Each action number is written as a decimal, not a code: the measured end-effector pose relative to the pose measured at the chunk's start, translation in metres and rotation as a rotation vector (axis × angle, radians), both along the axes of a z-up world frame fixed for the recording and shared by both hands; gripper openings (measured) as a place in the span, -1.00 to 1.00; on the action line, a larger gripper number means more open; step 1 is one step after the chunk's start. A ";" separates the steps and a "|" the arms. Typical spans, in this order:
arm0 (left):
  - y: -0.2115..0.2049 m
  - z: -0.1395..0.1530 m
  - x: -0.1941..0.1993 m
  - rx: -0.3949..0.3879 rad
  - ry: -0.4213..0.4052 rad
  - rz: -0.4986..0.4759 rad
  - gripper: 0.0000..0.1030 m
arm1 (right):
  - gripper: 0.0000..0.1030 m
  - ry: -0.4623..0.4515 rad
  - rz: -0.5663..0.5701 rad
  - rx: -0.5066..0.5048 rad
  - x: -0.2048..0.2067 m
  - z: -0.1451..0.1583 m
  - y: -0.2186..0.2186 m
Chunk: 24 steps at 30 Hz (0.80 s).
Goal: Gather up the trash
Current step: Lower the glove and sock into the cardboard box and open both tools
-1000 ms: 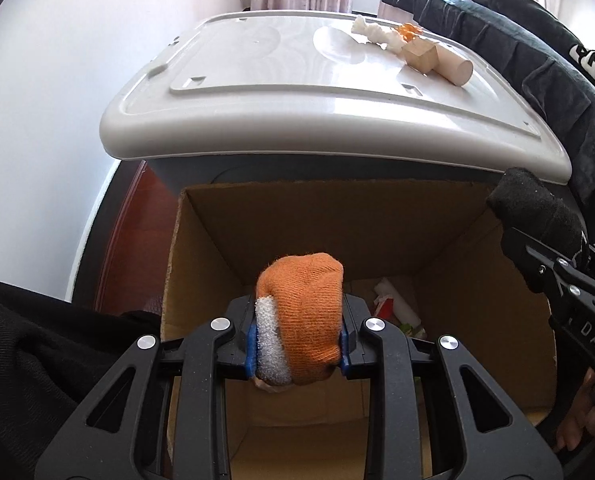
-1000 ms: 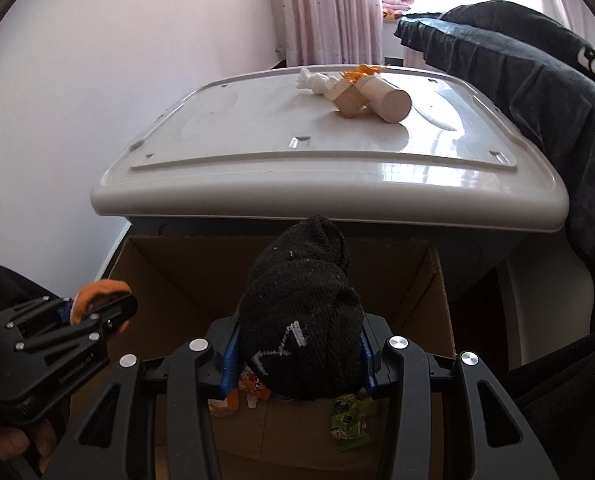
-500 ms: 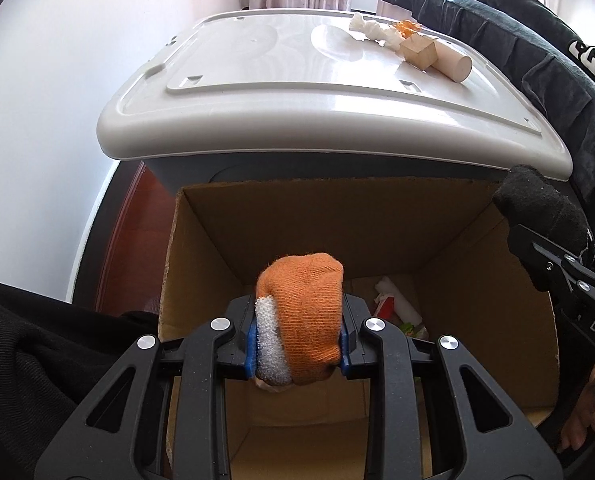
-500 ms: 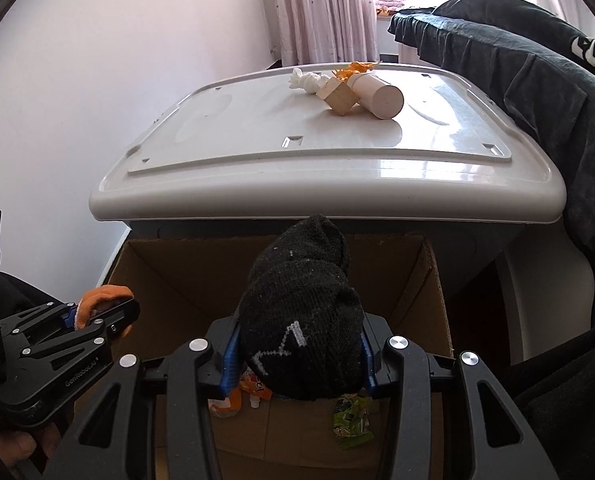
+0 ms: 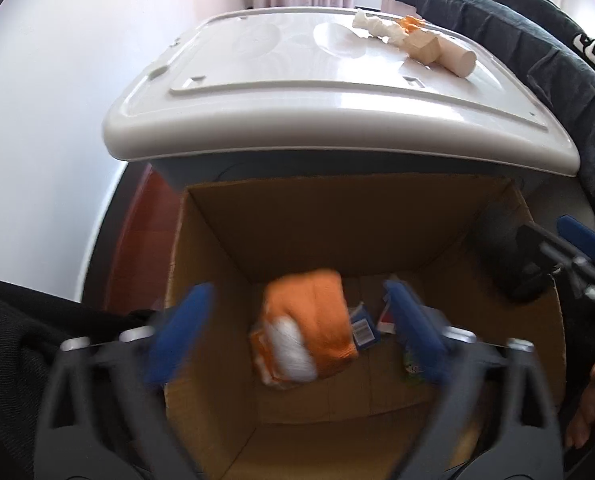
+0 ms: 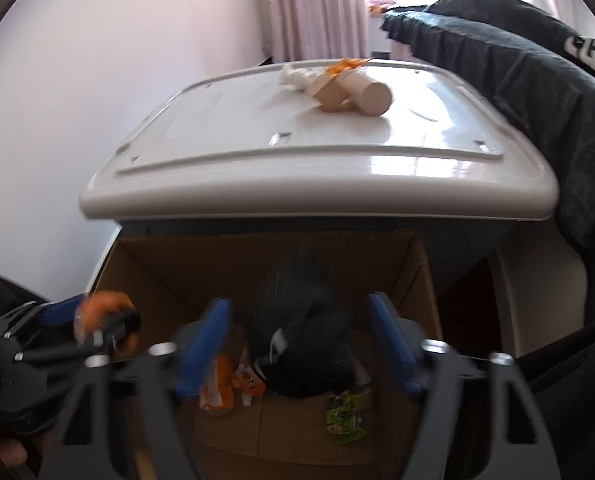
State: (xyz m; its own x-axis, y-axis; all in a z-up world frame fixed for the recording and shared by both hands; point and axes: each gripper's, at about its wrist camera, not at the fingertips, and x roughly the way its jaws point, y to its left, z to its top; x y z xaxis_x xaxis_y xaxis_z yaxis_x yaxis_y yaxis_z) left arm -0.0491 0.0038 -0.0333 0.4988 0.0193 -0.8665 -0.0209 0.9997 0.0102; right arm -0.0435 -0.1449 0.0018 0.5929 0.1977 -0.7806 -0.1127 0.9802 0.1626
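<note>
Both grippers hang over an open cardboard box (image 5: 225, 236) (image 6: 157, 264). My left gripper (image 5: 297, 320) is open, its blue pads spread wide, and an orange and white sock (image 5: 313, 328) drops free between them into the box. My right gripper (image 6: 303, 340) is open too, and a black sock (image 6: 301, 336) falls between its pads. Wrappers (image 6: 345, 416) lie on the box floor. On the grey bin lid (image 6: 337, 136) lie a paper cup (image 6: 367, 94), a brown scrap (image 6: 331, 94), a white tissue (image 6: 295, 76) and an orange peel (image 6: 345, 65).
The box stands against a grey lidded storage bin (image 5: 337, 92). A dark garment (image 6: 517, 76) hangs at the right. A white wall (image 5: 57, 100) is at the left. A pink curtain (image 6: 317, 8) hangs behind the bin.
Both grippers have opened from shut. The orange sock and the black sock have left the pads and are falling into the box.
</note>
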 end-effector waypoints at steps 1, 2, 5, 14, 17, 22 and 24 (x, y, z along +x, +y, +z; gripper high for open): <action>0.000 0.001 0.000 -0.011 -0.001 -0.006 0.79 | 0.46 -0.001 -0.006 0.010 0.000 0.001 -0.002; 0.000 0.001 -0.001 -0.020 -0.001 -0.010 0.79 | 0.45 -0.003 -0.018 0.015 0.000 0.001 -0.005; -0.001 -0.002 0.000 -0.013 0.008 -0.008 0.79 | 0.45 -0.005 -0.042 0.035 0.000 0.002 -0.012; 0.012 -0.008 0.005 -0.086 0.049 0.045 0.79 | 0.45 0.012 -0.057 0.106 0.024 0.025 -0.031; 0.014 -0.012 0.007 -0.118 0.065 0.058 0.79 | 0.37 0.025 -0.039 0.118 0.057 0.040 -0.041; 0.011 -0.018 0.010 -0.135 0.086 0.061 0.79 | 0.37 0.016 0.001 0.057 0.141 0.068 -0.057; 0.007 -0.017 0.010 -0.124 0.081 0.049 0.79 | 0.37 0.001 0.018 0.011 0.176 0.071 -0.059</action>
